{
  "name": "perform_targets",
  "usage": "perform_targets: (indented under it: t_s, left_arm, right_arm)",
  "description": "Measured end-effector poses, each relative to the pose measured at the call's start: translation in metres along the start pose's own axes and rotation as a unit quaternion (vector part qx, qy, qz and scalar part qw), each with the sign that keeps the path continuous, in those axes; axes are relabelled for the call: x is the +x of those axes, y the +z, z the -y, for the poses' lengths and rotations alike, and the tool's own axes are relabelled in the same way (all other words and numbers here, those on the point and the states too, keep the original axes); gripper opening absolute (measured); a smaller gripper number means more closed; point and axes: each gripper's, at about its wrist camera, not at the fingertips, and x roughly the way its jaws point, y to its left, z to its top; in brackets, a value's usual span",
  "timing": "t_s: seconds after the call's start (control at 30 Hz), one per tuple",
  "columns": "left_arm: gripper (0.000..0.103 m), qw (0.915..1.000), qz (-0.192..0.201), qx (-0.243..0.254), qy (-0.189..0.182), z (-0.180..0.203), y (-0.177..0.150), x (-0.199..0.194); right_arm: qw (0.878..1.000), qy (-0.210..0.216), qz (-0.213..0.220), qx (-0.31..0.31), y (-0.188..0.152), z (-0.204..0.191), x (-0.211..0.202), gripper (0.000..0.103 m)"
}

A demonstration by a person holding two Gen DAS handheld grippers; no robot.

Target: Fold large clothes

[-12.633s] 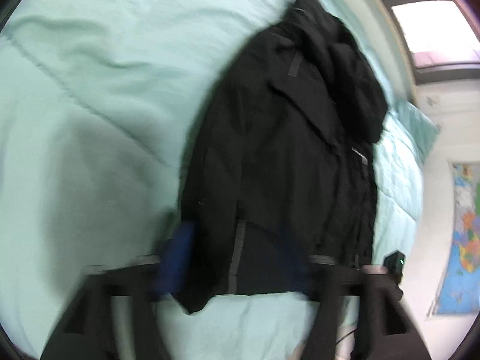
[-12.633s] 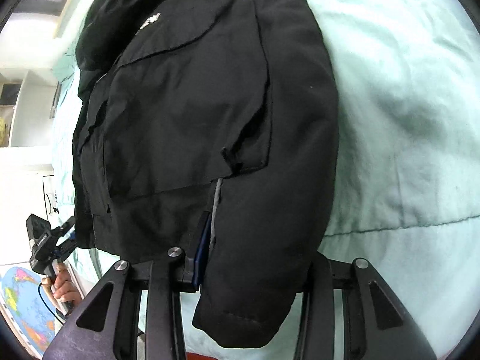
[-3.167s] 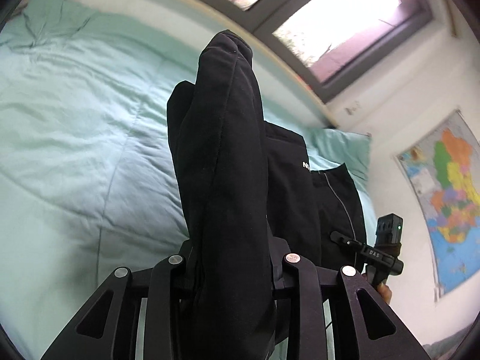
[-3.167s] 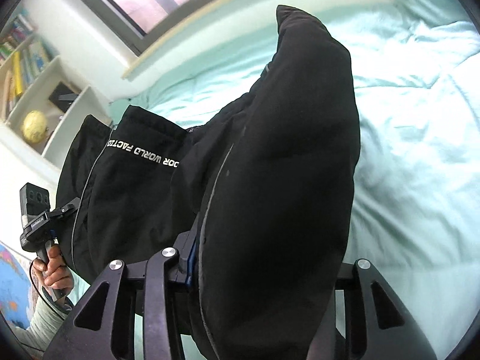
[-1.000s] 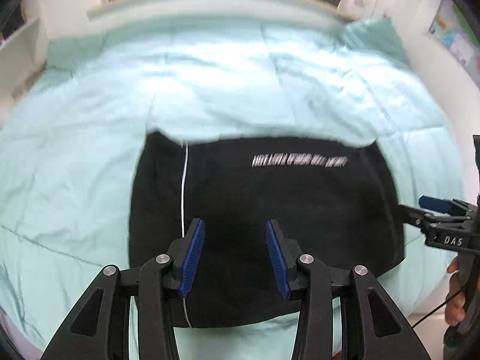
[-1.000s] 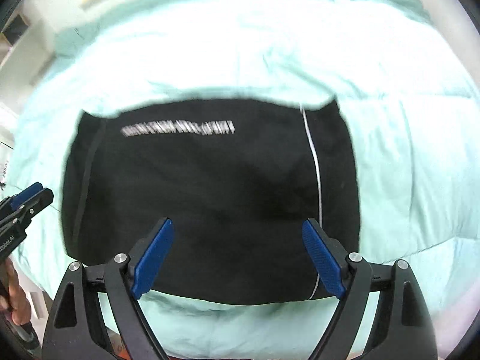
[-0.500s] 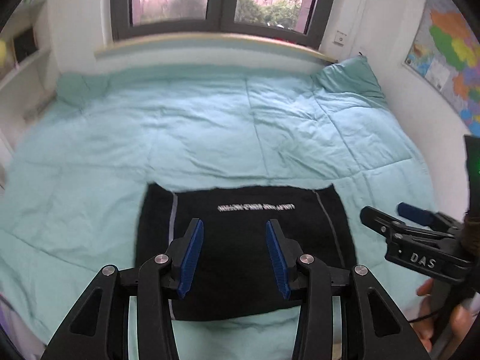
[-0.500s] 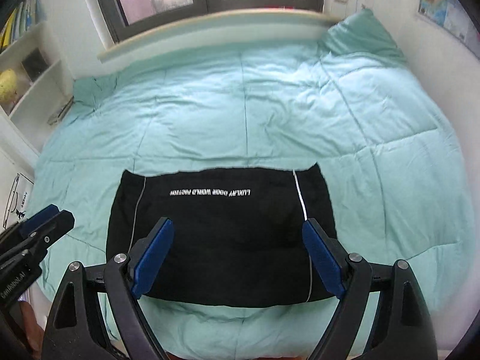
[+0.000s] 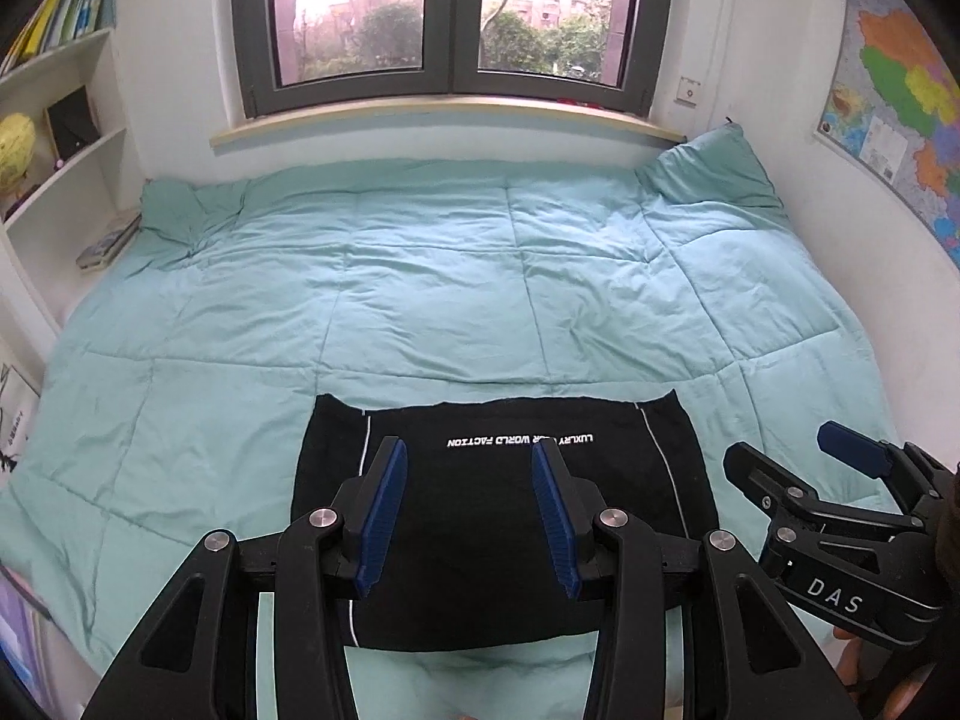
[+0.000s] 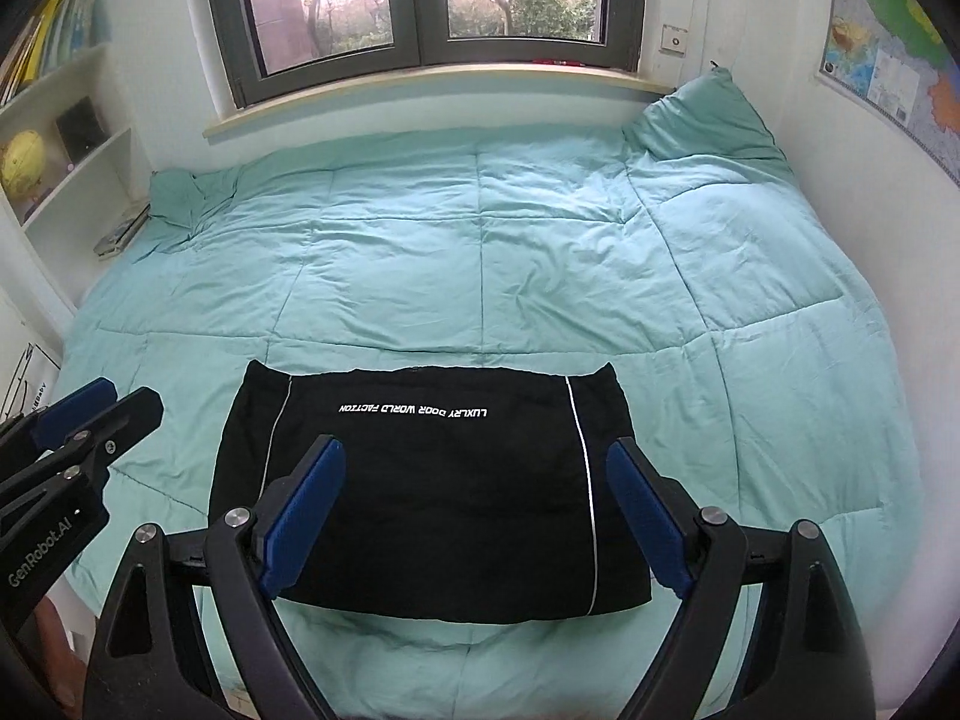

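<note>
A black jacket (image 9: 504,516) lies folded into a flat rectangle near the front edge of the bed, white lettering on top; it also shows in the right wrist view (image 10: 432,480). My left gripper (image 9: 468,510) is open and empty, held above and in front of the jacket. My right gripper (image 10: 474,510) is open wide and empty, also above and back from it. Each gripper shows in the other's view: the right one (image 9: 840,510) at the right, the left one (image 10: 78,420) at the left.
The teal quilt (image 9: 480,276) covers the whole bed, with a pillow (image 9: 708,180) at the far right. A window (image 9: 450,18) is behind. White shelves (image 9: 54,138) with books and a yellow globe stand left. A map (image 9: 900,102) hangs on the right wall.
Both grippers have let go of the jacket, which now lies folded on the bed. They have pulled back and up, so the jacket looks smaller and the room shows.
</note>
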Motion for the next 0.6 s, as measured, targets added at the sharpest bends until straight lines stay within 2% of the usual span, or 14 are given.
perform_targets:
  t_s: [0.6]
  left_arm:
    - [0.045, 0.9999, -0.011, -0.001, 0.012, 0.002, -0.001, 0.018]
  right_arm:
    - [1.0, 0.0, -0.019, -0.005, 0.001, -0.005, 0.015, 0.09]
